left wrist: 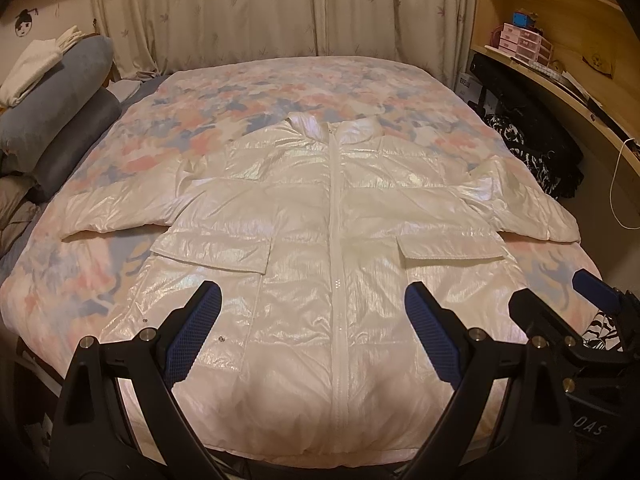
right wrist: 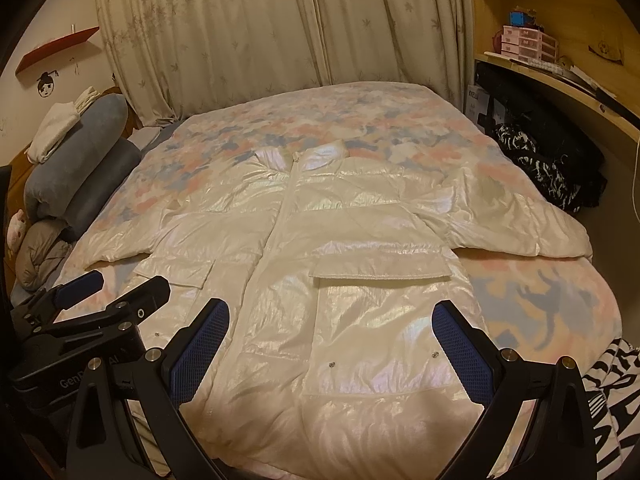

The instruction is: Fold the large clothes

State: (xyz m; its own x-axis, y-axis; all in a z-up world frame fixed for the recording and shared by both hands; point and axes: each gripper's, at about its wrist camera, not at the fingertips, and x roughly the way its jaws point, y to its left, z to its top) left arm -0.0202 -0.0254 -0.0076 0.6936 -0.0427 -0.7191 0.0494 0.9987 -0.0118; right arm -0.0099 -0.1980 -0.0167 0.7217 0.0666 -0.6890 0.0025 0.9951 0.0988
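Note:
A shiny white puffer jacket lies flat and zipped, front up, on the bed, collar toward the curtains, both sleeves spread out sideways. It also shows in the right wrist view. My left gripper is open and empty, hovering above the jacket's hem near the zipper. My right gripper is open and empty above the hem's right half. Each gripper shows in the other's view: the right one at the right edge, the left one at the left edge.
The bed has a floral quilt. Grey-blue pillows with folded white cloth are stacked at the left. A wooden desk with shelves and dark patterned clothes stand at the right. Curtains hang behind.

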